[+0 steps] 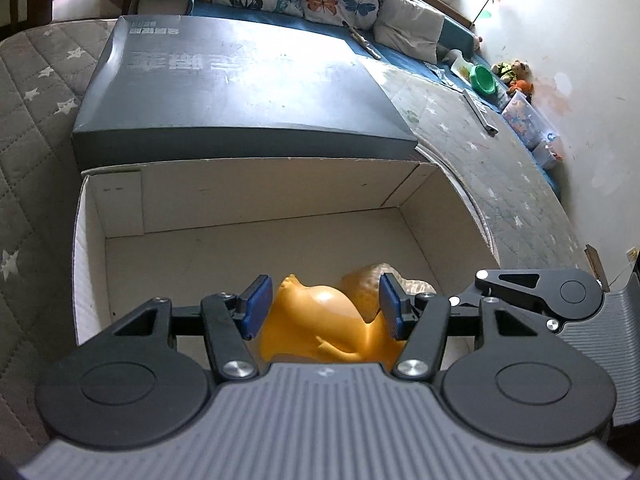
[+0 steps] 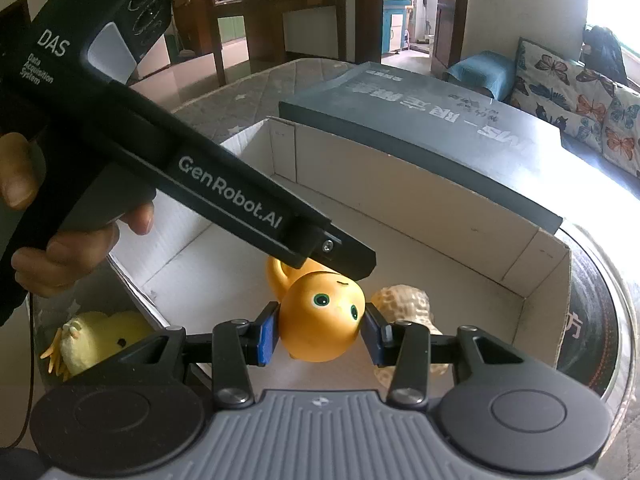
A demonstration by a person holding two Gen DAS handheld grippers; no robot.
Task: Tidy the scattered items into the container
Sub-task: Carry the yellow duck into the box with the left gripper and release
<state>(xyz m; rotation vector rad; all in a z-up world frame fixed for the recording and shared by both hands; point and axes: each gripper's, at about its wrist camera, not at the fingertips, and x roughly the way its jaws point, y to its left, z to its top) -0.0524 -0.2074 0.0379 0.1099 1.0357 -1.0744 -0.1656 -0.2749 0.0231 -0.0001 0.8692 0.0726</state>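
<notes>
Orange duck toy held by both tools over the open box

The orange duck toy is clamped at its head by the right tool and at its body by the left tool, above the cardboard box, beside a peanut-shaped toy. If the grips are released unevenly, the duck could be tipped or dragged sideways; a yellow chick is left outside on the mattress.

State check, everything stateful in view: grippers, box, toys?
Left gripper: shut on the orange rubber duck toy's body.
Right gripper: shut on the duck's head.
Orange rubber duck toy: held over the box.
White cardboard box: open, lid behind it.
Tan peanut-shaped toy: inside box.
Yellow fluffy chick toy: outside box.
</notes>
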